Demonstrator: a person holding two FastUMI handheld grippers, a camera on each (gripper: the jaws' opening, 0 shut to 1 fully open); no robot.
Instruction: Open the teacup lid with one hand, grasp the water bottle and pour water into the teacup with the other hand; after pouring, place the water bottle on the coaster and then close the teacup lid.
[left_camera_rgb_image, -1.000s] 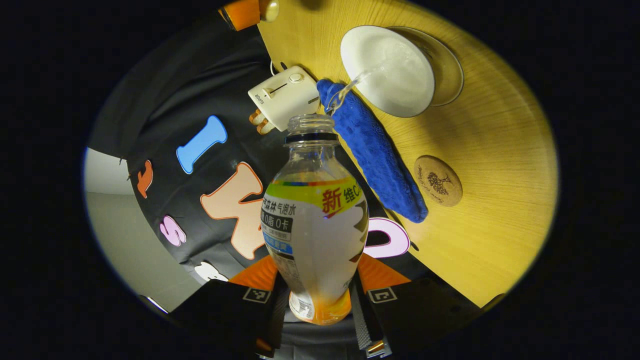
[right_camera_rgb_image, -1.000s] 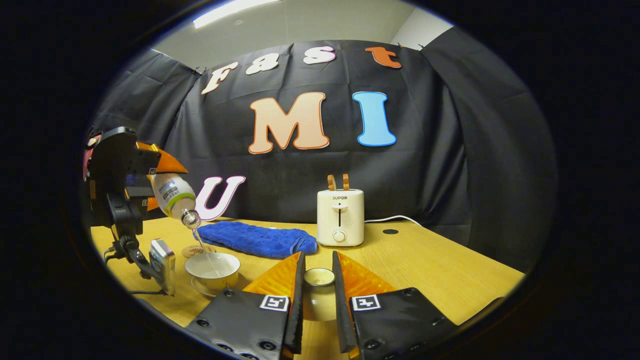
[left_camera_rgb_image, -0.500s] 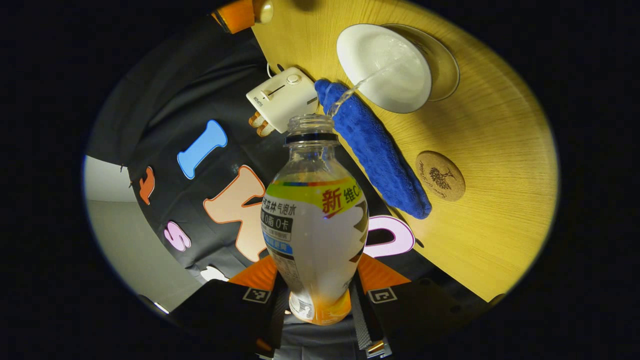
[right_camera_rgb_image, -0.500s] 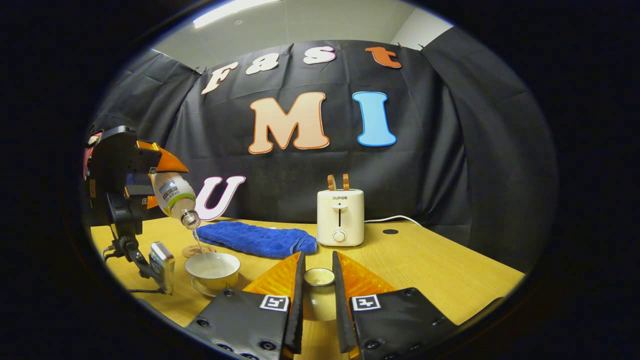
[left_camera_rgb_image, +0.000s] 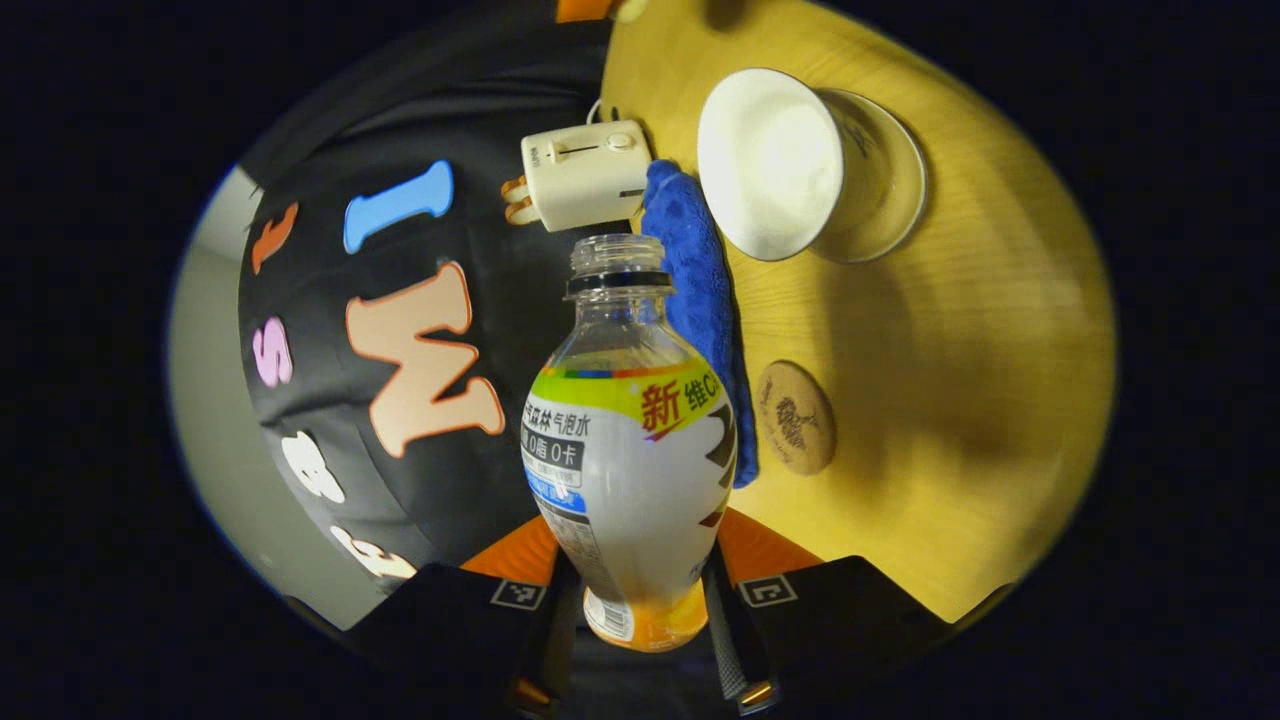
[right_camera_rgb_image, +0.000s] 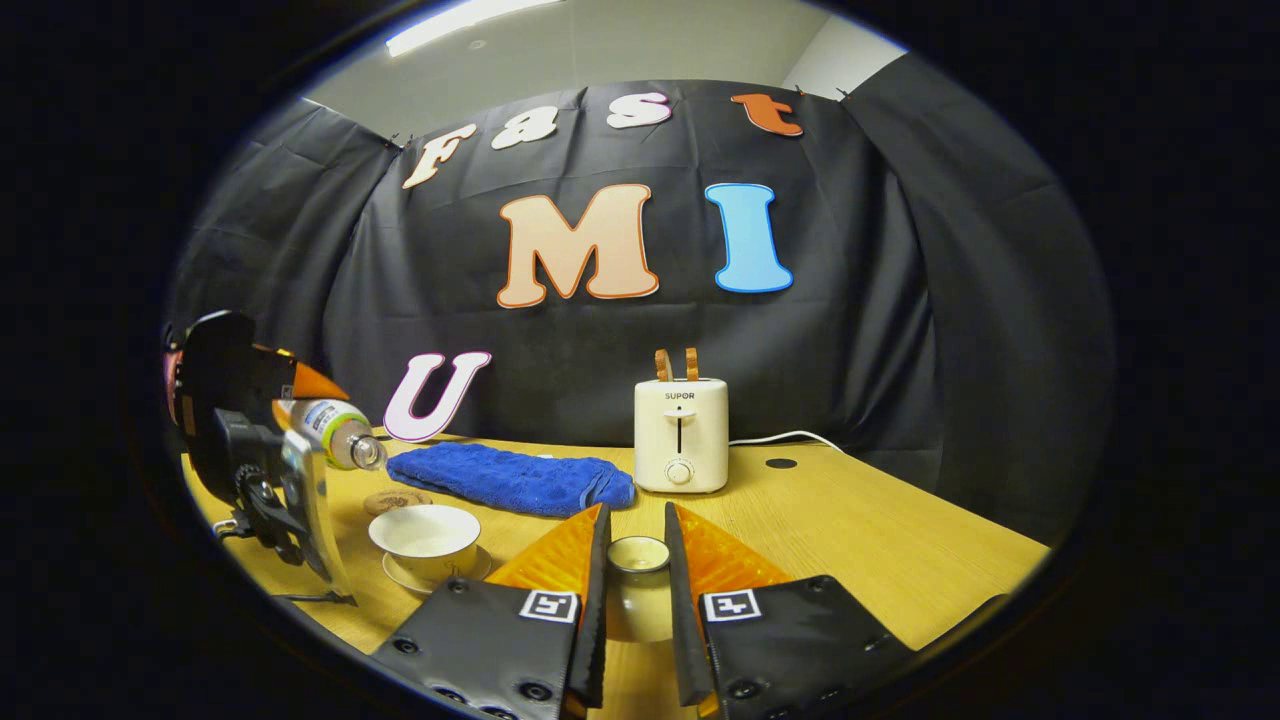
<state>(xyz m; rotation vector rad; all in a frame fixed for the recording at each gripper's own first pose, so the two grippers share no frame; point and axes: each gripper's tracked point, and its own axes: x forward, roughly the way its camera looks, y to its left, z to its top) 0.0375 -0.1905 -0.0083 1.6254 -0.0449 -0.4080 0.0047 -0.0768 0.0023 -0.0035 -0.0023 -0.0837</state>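
Water bottle (left_camera_rgb_image: 628, 440), clear plastic with a colourful label and no cap, sits clamped between the two fingers of the left gripper (left_camera_rgb_image: 634, 610) in the left gripper view. Beyond its mouth lies the blue towel (left_camera_rgb_image: 700, 300), with the white teacup (left_camera_rgb_image: 770, 165) on its glass saucer (left_camera_rgb_image: 885, 180) past the towel and the round cork coaster (left_camera_rgb_image: 796, 417) beside it.

In the right gripper view, the right gripper (right_camera_rgb_image: 636, 585) grips the small pale teacup lid (right_camera_rgb_image: 637, 556) above the wooden table (right_camera_rgb_image: 860, 540), right of the teacup (right_camera_rgb_image: 425, 532). The bottle (right_camera_rgb_image: 330, 432) lies tilted nearly level above the coaster (right_camera_rgb_image: 395, 500), left of the towel (right_camera_rgb_image: 510, 478) and white toaster (right_camera_rgb_image: 680, 434).
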